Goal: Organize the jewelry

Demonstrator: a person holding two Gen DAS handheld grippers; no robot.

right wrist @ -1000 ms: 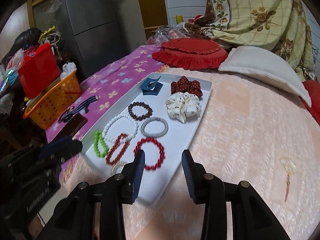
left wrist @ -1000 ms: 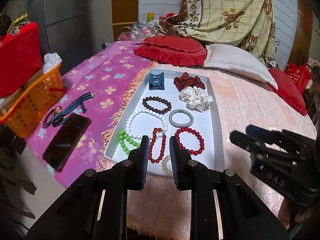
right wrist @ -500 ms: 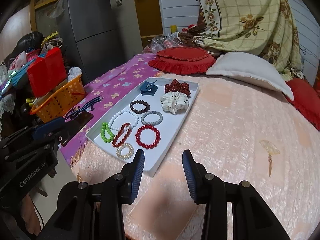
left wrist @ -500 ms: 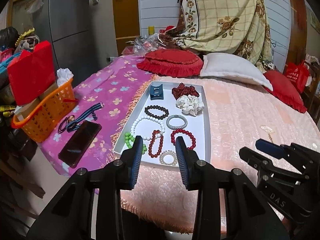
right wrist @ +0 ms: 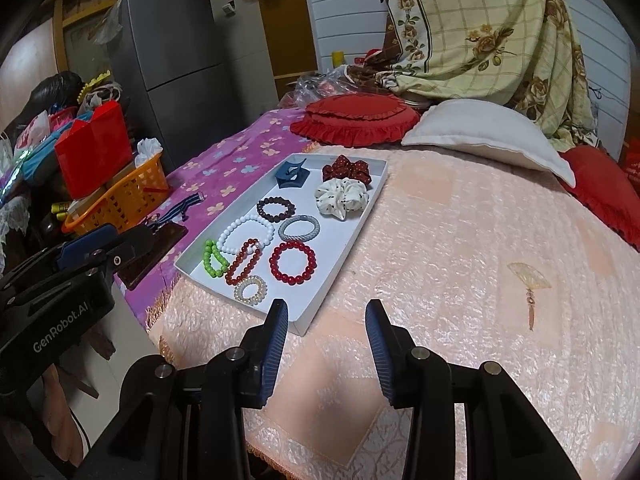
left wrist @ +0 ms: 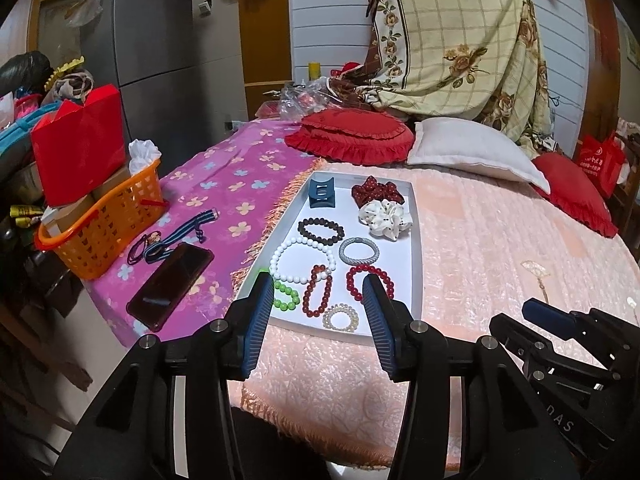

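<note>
Ahead of left gripper [left wrist: 318, 290], jaws just widened w/ nothing between: white tray [left wrist: 414, 264] of bead bracelets. Right gripper [right wrist: 326, 316] alongside, open, empty, over pink bedspread [right wrist: 460, 240].

Bed [left wrist: 500, 248] w/ tray [left wrist: 416, 240], pillows [left wrist: 472, 148]

My left gripper [left wrist: 318, 294] tilts downward, jaws apart, having just been opening, nothing between them. My right gripper [right wrist: 327, 322] tilts down too, jaws parted, empty. Both side by side, apart.
</note>
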